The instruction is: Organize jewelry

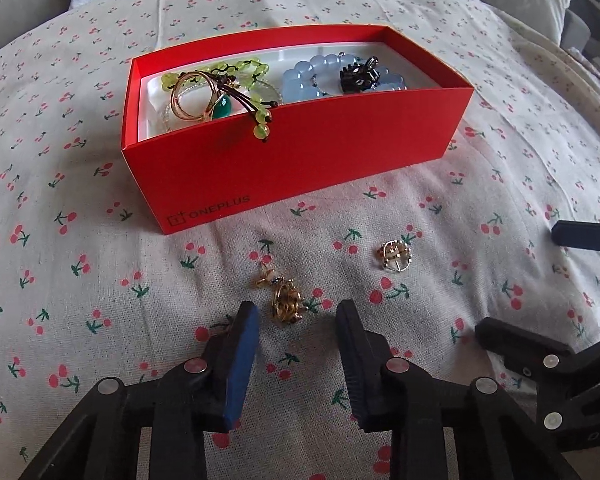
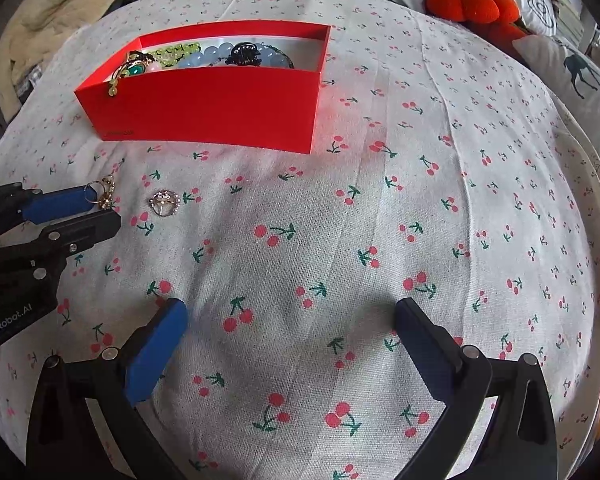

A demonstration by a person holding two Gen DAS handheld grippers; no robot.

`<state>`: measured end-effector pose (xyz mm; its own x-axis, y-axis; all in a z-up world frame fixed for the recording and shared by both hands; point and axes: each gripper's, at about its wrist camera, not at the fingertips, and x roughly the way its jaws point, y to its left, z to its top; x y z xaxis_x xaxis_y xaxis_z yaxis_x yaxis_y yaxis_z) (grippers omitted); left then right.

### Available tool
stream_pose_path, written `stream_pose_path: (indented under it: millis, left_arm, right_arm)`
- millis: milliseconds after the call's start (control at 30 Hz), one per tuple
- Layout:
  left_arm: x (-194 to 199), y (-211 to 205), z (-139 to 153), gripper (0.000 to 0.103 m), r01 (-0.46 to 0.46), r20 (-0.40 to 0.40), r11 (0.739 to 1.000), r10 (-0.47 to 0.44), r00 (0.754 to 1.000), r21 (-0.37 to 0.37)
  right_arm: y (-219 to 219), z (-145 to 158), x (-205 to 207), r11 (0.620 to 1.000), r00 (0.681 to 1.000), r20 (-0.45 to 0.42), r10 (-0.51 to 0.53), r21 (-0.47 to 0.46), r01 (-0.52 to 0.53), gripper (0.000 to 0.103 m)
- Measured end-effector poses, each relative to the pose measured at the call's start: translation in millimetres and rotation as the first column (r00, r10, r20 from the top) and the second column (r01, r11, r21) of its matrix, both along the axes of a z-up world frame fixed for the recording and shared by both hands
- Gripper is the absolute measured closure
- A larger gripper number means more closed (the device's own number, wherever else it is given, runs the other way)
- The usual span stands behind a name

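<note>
Black linkage frames, blue-padded fingers (image 2: 156,350) (silver rivets, white "GenRobot.AI" lettering)

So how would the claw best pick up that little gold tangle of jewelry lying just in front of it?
Probably from straight above, closing across the thick knotted cluster of the gold jewelry. It lies flat on the soft cherry-print cloth, so there is no edge to slide under, and the left claw already stands open on either side of it. The thin clasp end toward the red box looks too slight to pinch securely.

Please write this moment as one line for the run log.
left gripper: open, around gold earring | right gripper: open, idle | silver ring: on sheet | red box: holds bracelets
</note>
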<state>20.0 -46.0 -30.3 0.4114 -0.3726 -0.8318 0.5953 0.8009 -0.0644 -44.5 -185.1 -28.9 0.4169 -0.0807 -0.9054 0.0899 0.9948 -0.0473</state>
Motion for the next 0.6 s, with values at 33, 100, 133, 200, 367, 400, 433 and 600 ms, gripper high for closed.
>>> stream_pose_path:
  millis: [33,100,133,200,367,400,433,600]
  left_arm:
    - [1,-1,0,0.078,0.001,-0.001,1.000,-0.001,1.000,0.003]
    - [1,-2,0,0.092,0.015,-0.002,1.000,-0.015,1.000,0.011]
    - [1,-3,1,0.092,0.019,0.001,1.000,-0.019,1.000,0.017]
    - [-1,-4,1,0.092,0.027,0.007,0.999,-0.027,1.000,0.027]
    - [-2,2,8,0.092,0.022,0.000,0.999,-0.022,1.000,0.027]
    - [-2,3,10,0.092,0.019,0.001,0.999,-0.019,1.000,0.029]
    - [-2,5,13,0.092,0.013,0.005,0.999,-0.014,1.000,0.033]
    - [0,16,19,0.092,-0.017,-0.018,0.999,0.018,1.000,0.028]
  right_arm:
    - [0,0,0,1.000,1.000,-0.001,0.002,0.000,-0.002,0.000]
    - [0,0,0,1.000,1.000,-0.002,0.005,-0.001,-0.005,0.000]
    - [0,1,1,1.000,1.000,-0.004,0.005,-0.001,-0.005,0.000]
    - [0,2,1,1.000,1.000,-0.011,0.009,0.000,-0.009,0.000]
    - [4,9,3,0.999,0.999,0.014,0.035,0.038,-0.036,0.000]
    - [6,11,4,0.997,0.999,0.027,0.042,0.056,-0.044,0.003]
    - [9,13,5,0.996,0.998,0.040,0.051,0.073,-0.054,0.006]
    - [28,14,14,0.989,0.990,0.078,0.118,0.081,-0.125,0.022]
